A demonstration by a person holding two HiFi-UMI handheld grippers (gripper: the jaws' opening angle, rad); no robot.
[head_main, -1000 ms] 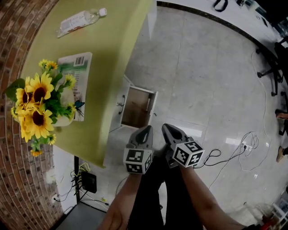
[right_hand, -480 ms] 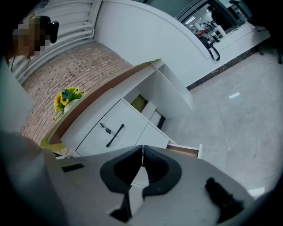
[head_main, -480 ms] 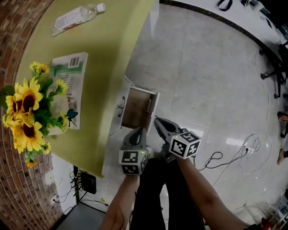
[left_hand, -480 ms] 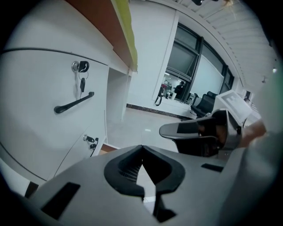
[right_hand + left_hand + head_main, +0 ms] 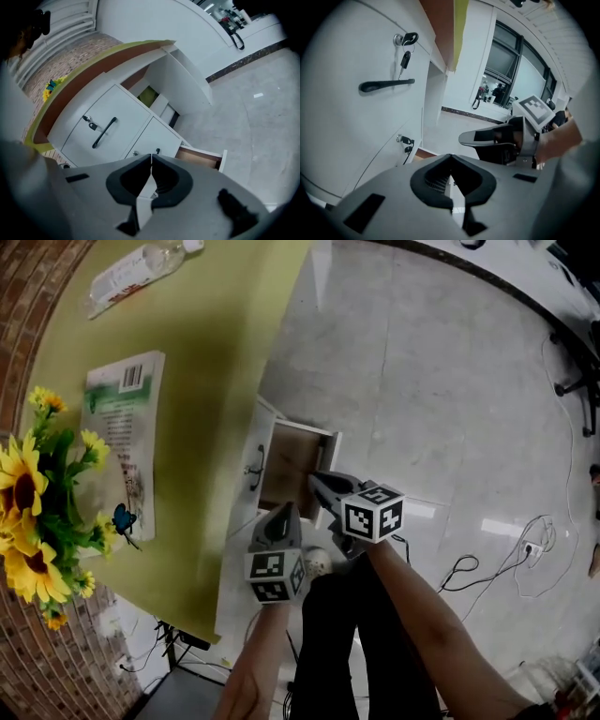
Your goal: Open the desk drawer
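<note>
Drawer [image 5: 287, 465] interior shows in head view; keys [image 5: 407, 40] in left gripper view.

The desk drawer [image 5: 292, 465] stands pulled out from the white cabinet [image 5: 117, 126] beneath the desk [image 5: 216, 352], jutting past the desk's long front edge over the floor. It is a shallow box with brown wooden inner walls and bottom, and its white front panel [image 5: 223, 160] is upright at the outer end. In the right gripper view it is the lowest unit of the cabinet.
</note>
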